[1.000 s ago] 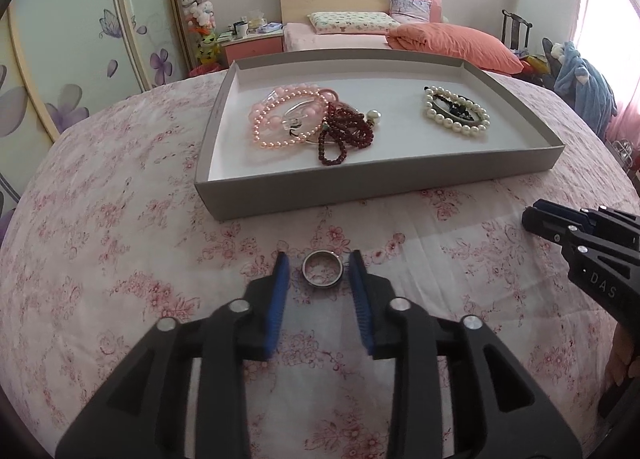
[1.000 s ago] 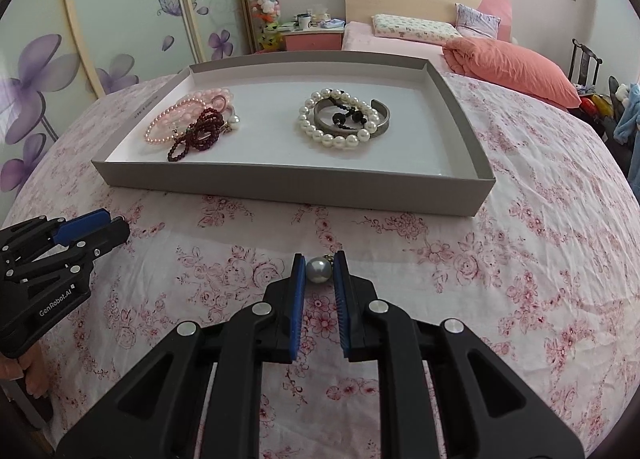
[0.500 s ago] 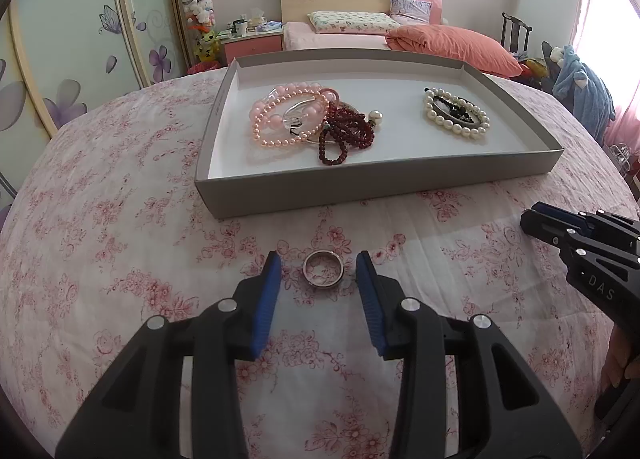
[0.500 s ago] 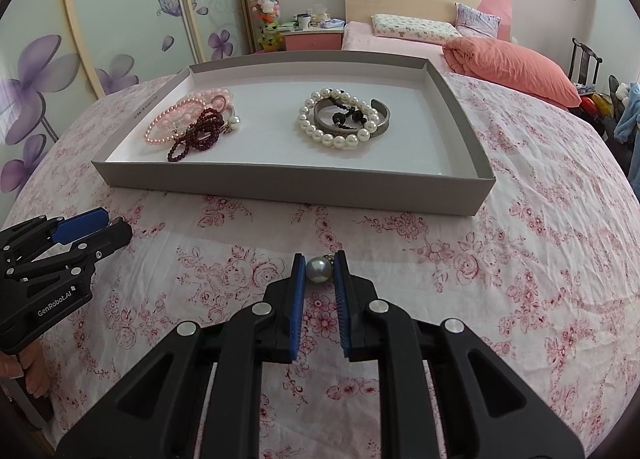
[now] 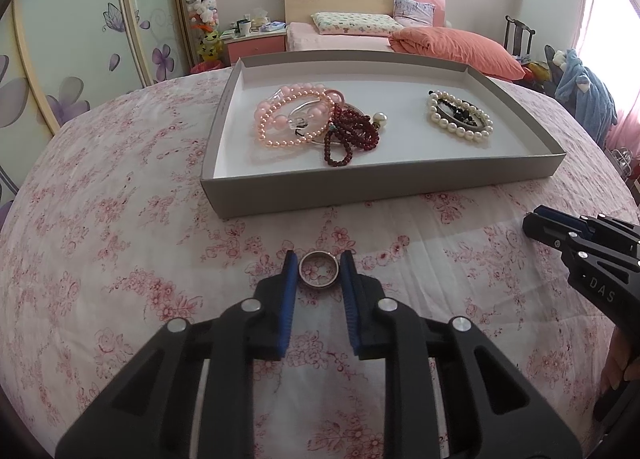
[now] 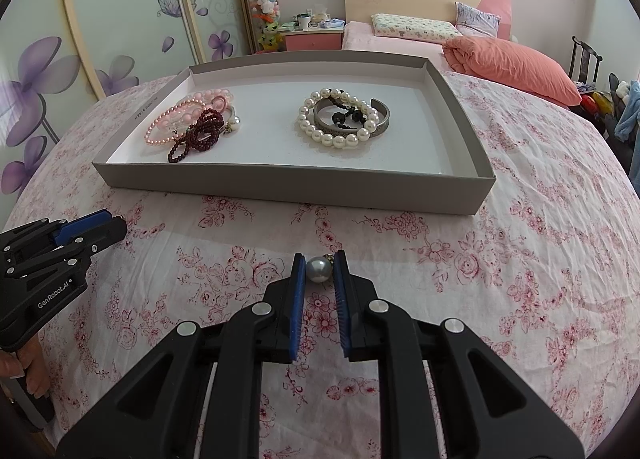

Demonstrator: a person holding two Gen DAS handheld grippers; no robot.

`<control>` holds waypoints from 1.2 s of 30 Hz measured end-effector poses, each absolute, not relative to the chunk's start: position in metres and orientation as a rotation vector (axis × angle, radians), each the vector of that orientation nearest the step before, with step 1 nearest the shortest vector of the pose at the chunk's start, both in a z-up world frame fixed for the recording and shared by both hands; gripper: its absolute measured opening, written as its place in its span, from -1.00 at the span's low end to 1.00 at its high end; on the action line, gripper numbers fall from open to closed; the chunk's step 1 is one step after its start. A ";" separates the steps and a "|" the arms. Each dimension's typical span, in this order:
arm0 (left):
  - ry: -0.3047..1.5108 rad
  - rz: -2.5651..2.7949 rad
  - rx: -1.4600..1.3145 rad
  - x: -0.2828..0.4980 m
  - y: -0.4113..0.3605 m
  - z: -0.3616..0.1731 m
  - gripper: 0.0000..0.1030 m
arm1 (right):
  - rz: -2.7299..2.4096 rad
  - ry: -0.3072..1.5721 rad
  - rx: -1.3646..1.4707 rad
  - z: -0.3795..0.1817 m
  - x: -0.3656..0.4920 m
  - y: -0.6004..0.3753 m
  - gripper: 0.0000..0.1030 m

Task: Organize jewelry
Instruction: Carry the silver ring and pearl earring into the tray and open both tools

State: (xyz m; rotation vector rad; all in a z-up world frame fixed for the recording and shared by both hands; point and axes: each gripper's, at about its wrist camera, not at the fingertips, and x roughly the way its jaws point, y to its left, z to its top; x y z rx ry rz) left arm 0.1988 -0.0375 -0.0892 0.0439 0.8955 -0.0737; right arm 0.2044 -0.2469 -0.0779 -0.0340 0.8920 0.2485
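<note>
Polished metal ring [image 5: 319,269], glossy pearl bead [image 6: 318,270], matt cardboard tray [image 5: 384,183], printed cotton cloth [image 5: 120,243].

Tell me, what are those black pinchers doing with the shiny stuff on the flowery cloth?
A person is tidying jewelry with a pincher in each hand. The left gripper has just been closing around a silver ring on the cloth. The right gripper is shut on a grey pearl. The tray behind already holds bracelets: pink, dark red and white pearl.
</note>
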 end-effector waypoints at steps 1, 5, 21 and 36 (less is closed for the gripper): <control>0.896 -0.074 0.044 0.199 -0.037 -0.089 -0.57 | 0.249 0.892 -0.033 -0.078 0.204 -0.247 -0.70; 0.896 -0.074 0.044 0.199 -0.037 -0.089 -0.57 | 0.248 0.892 -0.034 -0.078 0.205 -0.247 -0.70; 0.896 -0.046 0.048 0.183 -0.029 -0.088 -0.57 | 0.239 0.907 -0.063 -0.076 0.191 -0.242 -0.72; 0.796 -0.024 0.021 0.156 -0.024 -0.062 -0.58 | 0.248 0.774 -0.054 -0.041 0.160 -0.234 -0.72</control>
